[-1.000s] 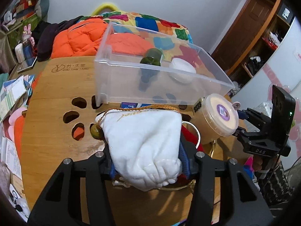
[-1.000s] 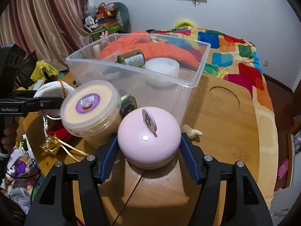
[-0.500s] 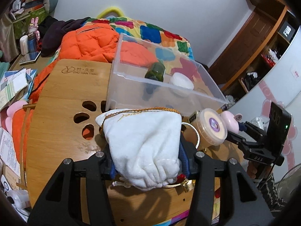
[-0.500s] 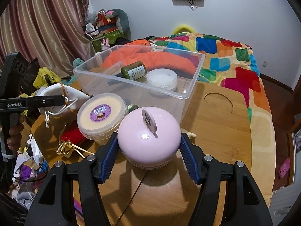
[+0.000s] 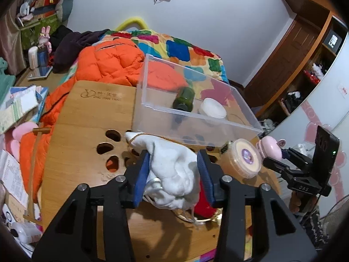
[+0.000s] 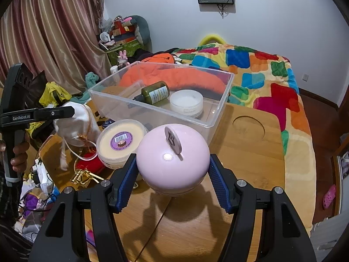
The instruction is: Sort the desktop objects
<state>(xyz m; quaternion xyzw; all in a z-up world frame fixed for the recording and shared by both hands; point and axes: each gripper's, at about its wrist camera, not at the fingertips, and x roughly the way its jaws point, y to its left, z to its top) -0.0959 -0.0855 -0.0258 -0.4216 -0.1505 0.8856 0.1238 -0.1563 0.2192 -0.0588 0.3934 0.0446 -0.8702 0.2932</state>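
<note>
My left gripper [image 5: 174, 168] is shut on a white drawstring pouch [image 5: 172, 172] and holds it above the wooden table [image 5: 87, 118]; the pouch also shows in the right wrist view [image 6: 74, 122]. My right gripper [image 6: 172, 170] is shut on a pink dome-shaped case [image 6: 172, 159], lifted above the table; the case shows in the left wrist view [image 5: 270, 148]. A clear plastic bin [image 6: 220, 100] behind it holds a green bottle [image 6: 154, 91] and a white round jar [image 6: 186, 102]. A cream tub with a purple sticker [image 6: 120, 142] stands in front of the bin.
A red item [image 6: 89, 166] and gold ribbon [image 6: 82, 176] lie on the table beside the tub. An orange jacket [image 5: 109, 65] and a colourful quilt [image 6: 261, 69] lie on the bed behind. Papers [image 5: 17, 107] clutter the left side. The table has a round recess [image 6: 248, 126].
Both grippers have risen and pulled back from the bin with their loads. The pouch has lifted off the table and hangs crumpled between the left fingers.
</note>
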